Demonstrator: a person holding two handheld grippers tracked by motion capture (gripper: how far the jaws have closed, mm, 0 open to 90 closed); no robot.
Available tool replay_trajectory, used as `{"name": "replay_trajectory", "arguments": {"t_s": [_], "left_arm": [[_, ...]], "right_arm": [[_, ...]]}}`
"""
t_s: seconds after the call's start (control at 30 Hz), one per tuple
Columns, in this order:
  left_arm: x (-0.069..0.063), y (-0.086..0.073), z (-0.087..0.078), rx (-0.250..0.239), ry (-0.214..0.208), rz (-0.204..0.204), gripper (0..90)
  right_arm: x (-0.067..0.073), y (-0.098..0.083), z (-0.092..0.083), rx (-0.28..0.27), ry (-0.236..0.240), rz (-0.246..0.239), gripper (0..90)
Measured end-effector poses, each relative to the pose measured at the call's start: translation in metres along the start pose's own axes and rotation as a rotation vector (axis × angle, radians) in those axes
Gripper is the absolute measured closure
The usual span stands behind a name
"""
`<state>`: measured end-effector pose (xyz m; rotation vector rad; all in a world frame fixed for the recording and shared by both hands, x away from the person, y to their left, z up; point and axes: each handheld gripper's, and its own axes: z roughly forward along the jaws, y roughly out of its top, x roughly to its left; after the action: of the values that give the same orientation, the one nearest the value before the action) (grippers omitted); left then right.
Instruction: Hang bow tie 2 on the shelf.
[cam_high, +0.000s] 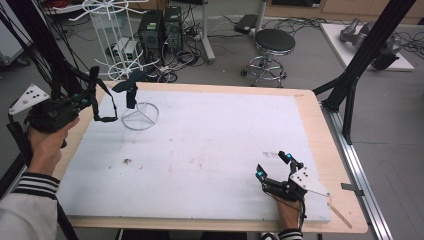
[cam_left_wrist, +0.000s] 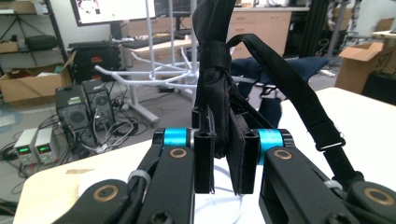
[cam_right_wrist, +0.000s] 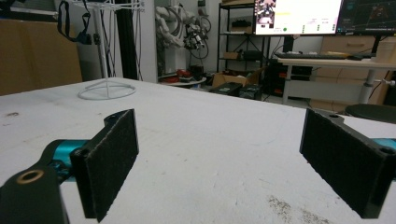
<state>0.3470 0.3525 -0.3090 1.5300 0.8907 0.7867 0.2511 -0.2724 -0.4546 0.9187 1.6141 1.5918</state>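
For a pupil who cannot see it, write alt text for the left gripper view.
The left gripper is shut on a black strap, whose loop trails off to the right. Beyond it are a white wire rack, computer towers on the floor and a pale table.

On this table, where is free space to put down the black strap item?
The white mat lies bare across its middle, between the wire stand at the far left and the right gripper near the front right. It is crowded around the stand, where the left gripper holds the strap.
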Motion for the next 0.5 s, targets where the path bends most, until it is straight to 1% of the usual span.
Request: {"name": "replay_trajectory", "arguments": {"t_s": [0.07,0.1,0.13,0.33,0.43,0.47,0.5], "left_arm": [[0.001,-0.002,0.003,0.006,0.010,-0.005,81.5],[0.002,-0.002,0.004,0.010,0.013,-0.002,81.5],[0.002,-0.003,0.005,0.013,0.020,-0.003,81.5],[0.003,-0.006,0.014,0.025,0.042,-0.011,81.4],[0.002,-0.008,0.019,0.034,0.052,-0.006,81.4],[0.002,-0.009,0.020,0.043,0.058,0.004,81.4],[0.002,-0.009,0.021,0.047,0.065,0.004,81.4]], "right_arm": [[0.000,0.000,0.000,0.004,0.001,0.005,11.0],[0.000,0.000,0.000,0.000,0.000,-0.002,11.0],[0.000,0.000,0.000,0.003,0.001,0.004,11.0],[0.000,0.000,0.000,0.000,0.000,0.002,11.0],[0.000,0.000,0.000,0.002,0.001,0.003,11.0],[0.000,0.000,0.000,0.003,0.002,0.003,11.0],[0.000,0.000,0.000,0.000,0.000,0.000,10.9]]}}
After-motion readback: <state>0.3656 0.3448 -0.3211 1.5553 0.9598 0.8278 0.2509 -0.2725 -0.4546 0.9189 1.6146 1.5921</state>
